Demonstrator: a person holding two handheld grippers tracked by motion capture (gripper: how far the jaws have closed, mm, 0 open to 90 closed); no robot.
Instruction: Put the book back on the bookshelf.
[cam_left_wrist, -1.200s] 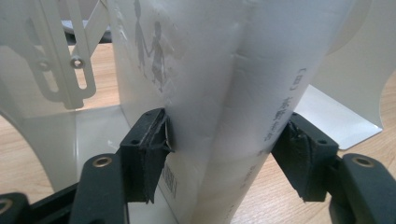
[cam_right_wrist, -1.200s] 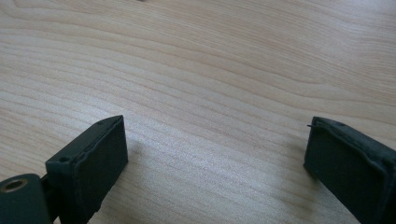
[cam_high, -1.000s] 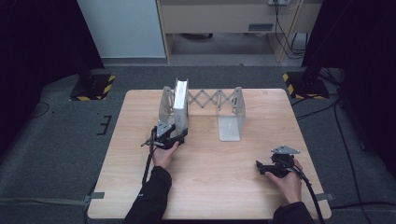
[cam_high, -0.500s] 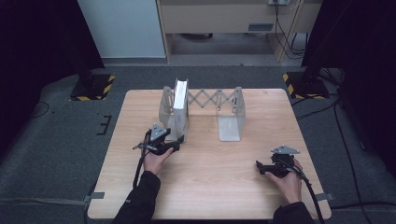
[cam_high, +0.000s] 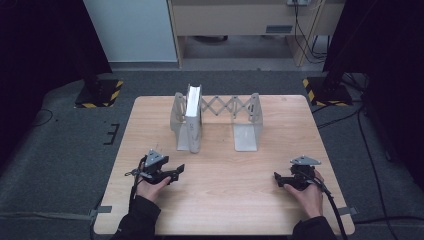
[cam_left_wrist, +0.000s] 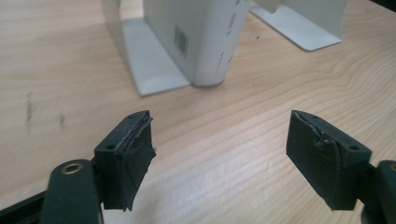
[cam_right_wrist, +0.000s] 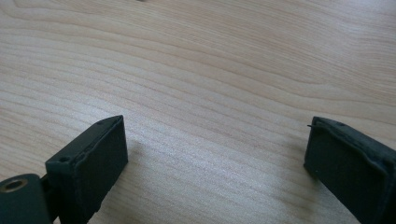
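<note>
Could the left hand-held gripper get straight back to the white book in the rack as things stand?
Probably yes. The left hand-held gripper has just been opening, with nothing between its jaws, and bare table lies between it and the white book's near spine.

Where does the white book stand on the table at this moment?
In the high view, the white book stands upright at the far left of the table, against the left plate of the expandable bookend rack. The left tool is near it, apart.
</note>
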